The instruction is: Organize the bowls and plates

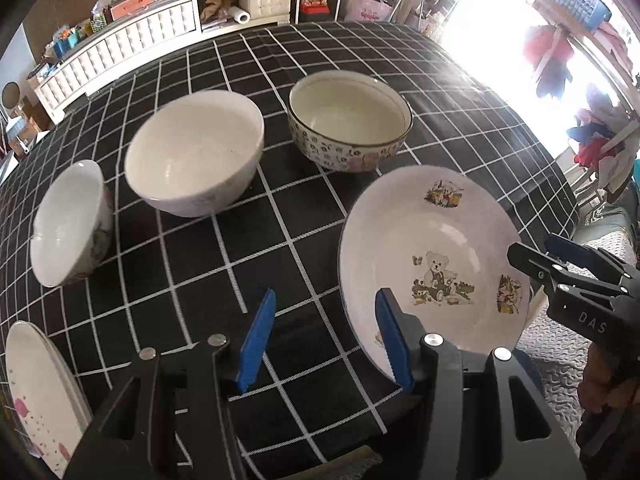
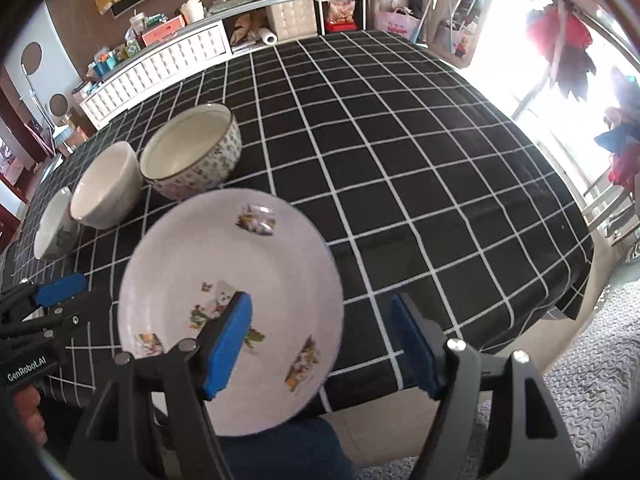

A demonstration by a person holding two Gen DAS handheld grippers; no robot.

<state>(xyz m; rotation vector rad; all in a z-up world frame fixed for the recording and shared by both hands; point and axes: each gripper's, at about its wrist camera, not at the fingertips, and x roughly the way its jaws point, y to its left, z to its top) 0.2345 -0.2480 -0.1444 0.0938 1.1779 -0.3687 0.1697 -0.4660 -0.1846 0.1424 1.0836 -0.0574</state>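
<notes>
Overhanging the near edge of the checked table (image 2: 400, 140), the bear plate (image 2: 240, 272) lies beside three bowls (image 1: 194, 156) in a row, with bare cloth stretching to the right. Left gripper (image 1: 324, 344) and right gripper (image 2: 320, 344) hover spread, gripping nothing. Only the left view shows a pink-spotted plate (image 1: 36, 392).

Both wrist views look steeply down from close above, sharing the teddy plate (image 1: 432, 248) and bowls (image 2: 192, 152)
</notes>
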